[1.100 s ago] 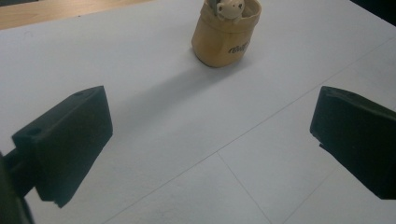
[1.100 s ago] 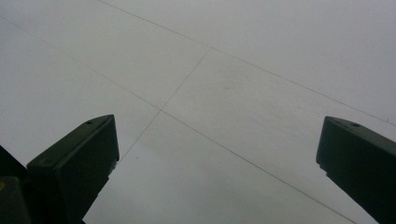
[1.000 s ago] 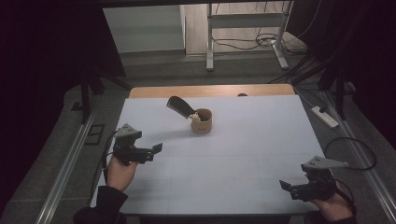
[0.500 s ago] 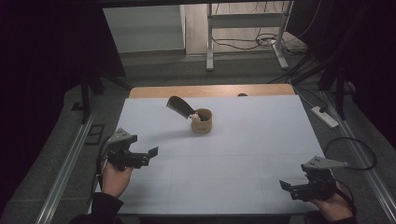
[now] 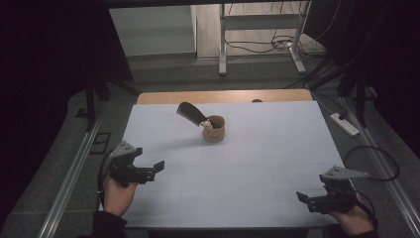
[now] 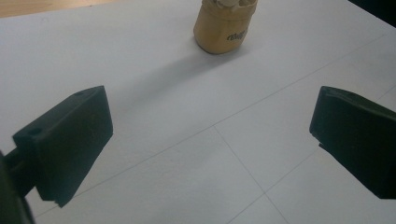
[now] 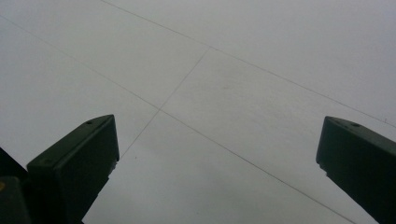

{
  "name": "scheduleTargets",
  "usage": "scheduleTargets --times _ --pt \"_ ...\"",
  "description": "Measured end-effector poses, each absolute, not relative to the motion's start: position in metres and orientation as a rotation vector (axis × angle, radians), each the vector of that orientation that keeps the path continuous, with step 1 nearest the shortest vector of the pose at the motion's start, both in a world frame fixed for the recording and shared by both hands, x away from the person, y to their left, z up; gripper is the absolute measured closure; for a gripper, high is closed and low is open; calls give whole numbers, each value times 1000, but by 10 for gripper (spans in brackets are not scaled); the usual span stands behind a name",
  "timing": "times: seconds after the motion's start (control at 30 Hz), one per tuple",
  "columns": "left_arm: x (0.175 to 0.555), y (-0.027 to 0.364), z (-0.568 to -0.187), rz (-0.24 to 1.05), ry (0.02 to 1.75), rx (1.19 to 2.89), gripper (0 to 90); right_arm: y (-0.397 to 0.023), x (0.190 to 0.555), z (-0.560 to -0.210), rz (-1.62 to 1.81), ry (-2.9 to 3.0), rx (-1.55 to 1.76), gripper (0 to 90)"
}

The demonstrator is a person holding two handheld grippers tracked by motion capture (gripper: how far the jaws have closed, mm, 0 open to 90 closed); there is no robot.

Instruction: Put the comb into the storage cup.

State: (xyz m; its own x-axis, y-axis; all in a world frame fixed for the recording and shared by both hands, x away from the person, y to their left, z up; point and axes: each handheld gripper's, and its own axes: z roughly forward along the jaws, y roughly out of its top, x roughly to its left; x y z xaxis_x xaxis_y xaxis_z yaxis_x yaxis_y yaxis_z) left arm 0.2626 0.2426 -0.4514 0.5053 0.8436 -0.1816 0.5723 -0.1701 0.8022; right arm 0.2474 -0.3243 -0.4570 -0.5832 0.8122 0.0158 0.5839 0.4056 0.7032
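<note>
Both claws are held wide open and empty: left claw [image 5: 157, 166] at 8 o'clock from the tan cylindrical cup [image 5: 215, 129], right claw [image 5: 301, 197] at 5 o'clock on the white tabletop [image 5: 257, 163].

dim room | dark surround | soft shadows | claw views slightly blurred

Comb [image 5: 190, 112] in cup [image 5: 216, 132], mid-table [image 5: 267, 158]

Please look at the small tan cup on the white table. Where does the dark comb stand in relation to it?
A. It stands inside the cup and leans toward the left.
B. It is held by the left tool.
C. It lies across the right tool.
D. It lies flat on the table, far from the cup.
A: in the high view the comb rises out of the cup and tilts to the left, apart from both tools.
</note>
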Motion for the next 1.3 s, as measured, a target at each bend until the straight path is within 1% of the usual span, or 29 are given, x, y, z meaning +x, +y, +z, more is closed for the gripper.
scheduleTargets --times 0.7,1.3 --pt "242 252 -453 401 1198 1873 0 -324 247 -457 965 2341 1207 0" --pt "220 268 -454 410 1239 1840 0 -324 248 -457 961 2341 1207 0"
